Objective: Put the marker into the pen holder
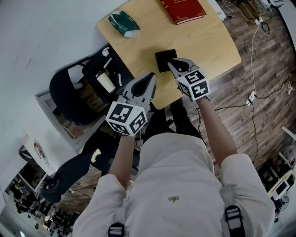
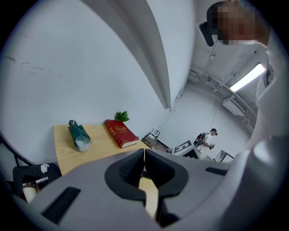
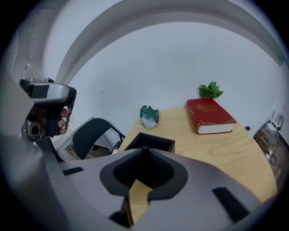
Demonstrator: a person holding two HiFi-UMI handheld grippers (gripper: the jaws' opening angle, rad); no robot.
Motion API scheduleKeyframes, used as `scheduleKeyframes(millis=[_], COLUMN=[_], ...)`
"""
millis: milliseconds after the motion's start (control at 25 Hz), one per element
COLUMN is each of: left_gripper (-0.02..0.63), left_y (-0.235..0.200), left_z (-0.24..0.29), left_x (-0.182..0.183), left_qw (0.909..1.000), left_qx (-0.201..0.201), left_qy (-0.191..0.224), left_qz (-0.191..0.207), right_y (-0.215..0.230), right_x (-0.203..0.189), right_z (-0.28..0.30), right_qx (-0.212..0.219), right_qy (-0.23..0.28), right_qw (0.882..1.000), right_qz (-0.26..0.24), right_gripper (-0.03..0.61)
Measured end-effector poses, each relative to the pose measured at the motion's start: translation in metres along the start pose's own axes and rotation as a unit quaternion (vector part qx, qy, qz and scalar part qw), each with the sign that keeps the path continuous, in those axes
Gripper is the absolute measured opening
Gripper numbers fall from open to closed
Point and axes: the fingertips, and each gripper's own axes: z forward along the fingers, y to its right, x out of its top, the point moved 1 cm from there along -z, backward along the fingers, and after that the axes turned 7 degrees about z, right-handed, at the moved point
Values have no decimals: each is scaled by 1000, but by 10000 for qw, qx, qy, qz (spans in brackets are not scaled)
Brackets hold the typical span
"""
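Observation:
A black square pen holder (image 1: 164, 58) stands near the front edge of the light wooden table (image 1: 208, 41); in the right gripper view the pen holder (image 3: 151, 140) lies just beyond the jaws. My right gripper (image 1: 170, 63) hovers at its front right corner, jaws shut on a thin dark marker (image 3: 144, 148), of which only the tip shows above the right gripper's (image 3: 144, 153) pads. My left gripper (image 1: 151, 77) hangs over the table's front left edge, left of the holder. Its jaws are shut with nothing between them in the left gripper view (image 2: 144, 158).
A red book (image 1: 182, 10) and a green tissue pack (image 1: 124, 24) lie at the table's far side, with a small plant (image 3: 211, 90) by the wall. Left of the table, a black chair (image 1: 69, 97) carries a cup (image 1: 105, 82) and other small things. A person (image 2: 205, 140) stands far off.

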Motion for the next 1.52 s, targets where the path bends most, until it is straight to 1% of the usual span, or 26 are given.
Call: scheduleKeyframes(millis=[280, 960, 1520], left_gripper=[9, 9, 9], left_y=[1, 4, 9], left_z=[0, 0, 1], left_x=[0, 1, 3], left_qw=[10000, 10000, 10000], left_qx=[-21, -36, -68], left_qy=[10, 2, 15], left_qz=[7, 31, 64], right_y=[-1, 10, 14], right_x=[0, 0, 0], right_z=[3, -1, -9], right_qx=[67, -258, -360], right_qy=[-33, -26, -36], right_qw=[10000, 9996, 9993], right_qz=[25, -103, -122], right_gripper=[43, 49, 66])
